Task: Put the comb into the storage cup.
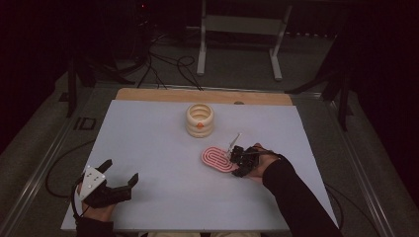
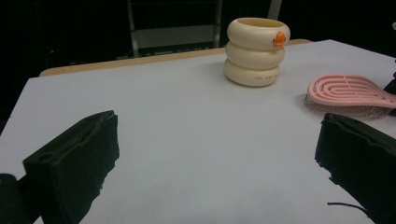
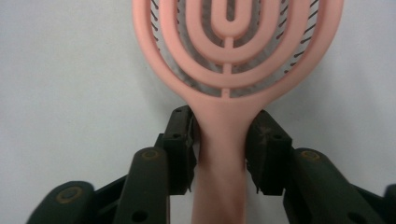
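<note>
Overhead view; two close claw-mounted cameras

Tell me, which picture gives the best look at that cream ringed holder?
The left gripper view: the cream holder stands near, side-on, showing three stacked rings and an orange mark at its rim. The high view shows it smaller, from above, with its open top.

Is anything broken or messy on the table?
No, nothing stands out. The cream holder stands upright, the pink brush lies bristles-down with its handle between the right gripper's jaws, and the left gripper is open.
</note>
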{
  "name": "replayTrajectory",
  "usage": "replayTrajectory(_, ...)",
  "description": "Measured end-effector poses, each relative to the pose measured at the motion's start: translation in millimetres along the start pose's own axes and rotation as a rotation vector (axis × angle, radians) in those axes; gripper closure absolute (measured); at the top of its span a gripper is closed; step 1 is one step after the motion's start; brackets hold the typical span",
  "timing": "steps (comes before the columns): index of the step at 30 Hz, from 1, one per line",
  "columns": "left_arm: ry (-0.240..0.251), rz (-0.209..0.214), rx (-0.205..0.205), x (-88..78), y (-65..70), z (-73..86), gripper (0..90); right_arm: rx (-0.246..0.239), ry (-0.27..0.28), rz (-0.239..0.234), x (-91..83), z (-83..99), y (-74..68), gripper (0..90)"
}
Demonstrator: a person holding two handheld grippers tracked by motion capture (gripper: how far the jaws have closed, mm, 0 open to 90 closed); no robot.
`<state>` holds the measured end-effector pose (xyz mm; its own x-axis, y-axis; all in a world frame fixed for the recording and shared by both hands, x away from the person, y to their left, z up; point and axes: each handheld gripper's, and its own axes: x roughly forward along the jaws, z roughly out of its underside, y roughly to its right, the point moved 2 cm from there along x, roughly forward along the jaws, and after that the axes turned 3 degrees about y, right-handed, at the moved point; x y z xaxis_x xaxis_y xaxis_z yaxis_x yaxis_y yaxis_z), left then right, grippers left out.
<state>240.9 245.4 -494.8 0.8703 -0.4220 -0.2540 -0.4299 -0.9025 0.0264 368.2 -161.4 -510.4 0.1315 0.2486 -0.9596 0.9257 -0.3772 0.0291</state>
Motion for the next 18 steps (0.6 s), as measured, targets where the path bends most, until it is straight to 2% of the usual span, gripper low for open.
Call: replayTrajectory(18, -0.001, 0.0, -0.001, -0.3, 0.3, -0.1, 0.4, 0.015, -0.013, 0.017, 0.3, -1.4, -3.3, 68.3)
